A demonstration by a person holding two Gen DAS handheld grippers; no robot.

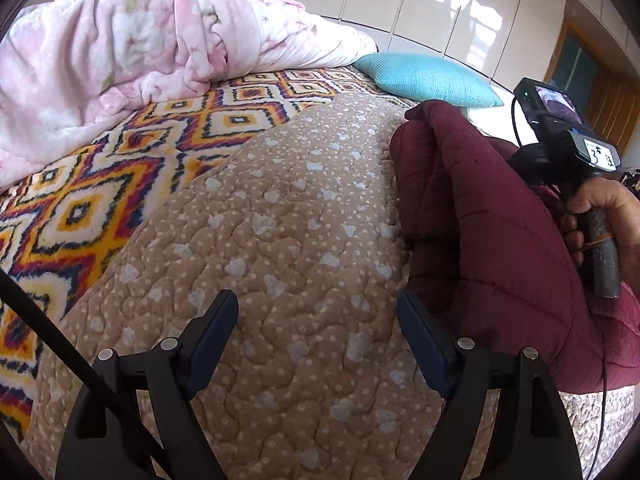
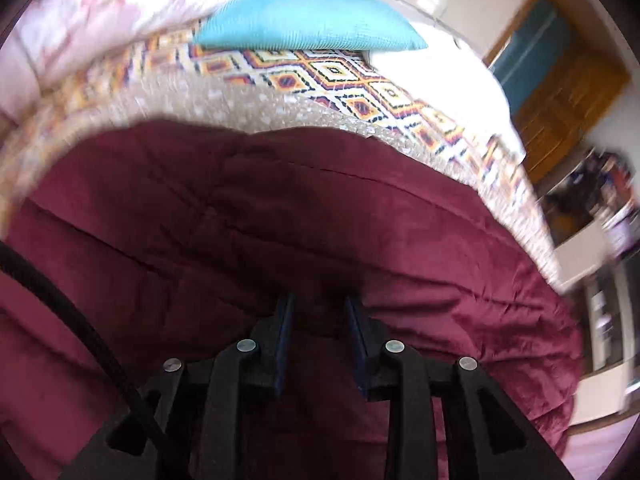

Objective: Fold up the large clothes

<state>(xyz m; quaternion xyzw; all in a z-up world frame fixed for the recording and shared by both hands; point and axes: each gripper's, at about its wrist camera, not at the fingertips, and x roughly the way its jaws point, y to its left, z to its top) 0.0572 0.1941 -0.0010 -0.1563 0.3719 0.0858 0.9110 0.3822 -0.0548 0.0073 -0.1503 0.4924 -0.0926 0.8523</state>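
A maroon quilted garment (image 1: 480, 216) lies bunched on a tan dotted quilt (image 1: 288, 240) on the bed. My left gripper (image 1: 318, 308) is open and empty, hovering over the quilt just left of the garment. The right gripper's body (image 1: 560, 136) shows in the left wrist view, held by a hand behind the garment. In the right wrist view my right gripper (image 2: 320, 304) has its jaws narrowed on a fold of the maroon garment (image 2: 280, 208), which fills the lower view.
A pink fluffy blanket (image 1: 132, 52) is heaped at the back left. A turquoise pillow (image 1: 428, 76) lies behind the garment on a diamond-patterned bedcover (image 1: 120, 168). White wardrobe doors (image 1: 440, 4) and a wooden door (image 2: 560, 96) stand beyond the bed.
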